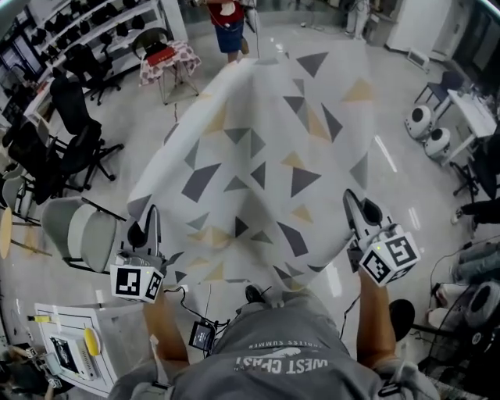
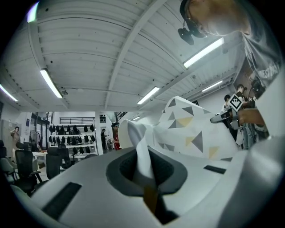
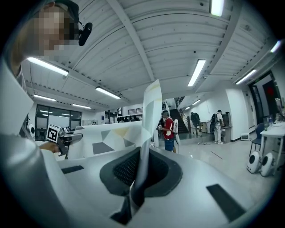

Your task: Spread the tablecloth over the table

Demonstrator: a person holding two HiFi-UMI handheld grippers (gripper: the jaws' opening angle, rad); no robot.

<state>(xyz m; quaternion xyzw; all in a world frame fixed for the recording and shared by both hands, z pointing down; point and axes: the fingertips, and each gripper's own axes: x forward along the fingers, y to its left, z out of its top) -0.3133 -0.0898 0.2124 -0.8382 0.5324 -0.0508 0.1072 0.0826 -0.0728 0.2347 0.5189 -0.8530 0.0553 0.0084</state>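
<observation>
A white tablecloth [image 1: 266,156] printed with grey and yellow triangles billows out ahead of me in the head view, hiding whatever lies under it. My left gripper [image 1: 148,223] is shut on its near left corner, and the cloth [image 2: 144,153] runs up from between the closed jaws. My right gripper [image 1: 355,209] is shut on the near right corner, where a strip of cloth [image 3: 149,124] stands up from its jaws. Each gripper view shows the other gripper across the cloth.
Black office chairs [image 1: 66,133] and a grey chair [image 1: 78,230] stand at the left. A small table with a red patterned cover [image 1: 168,62] and a person in red [image 1: 226,19] are beyond the cloth. White round devices [image 1: 428,129] sit at the right. A white box [image 1: 70,340] is by my left leg.
</observation>
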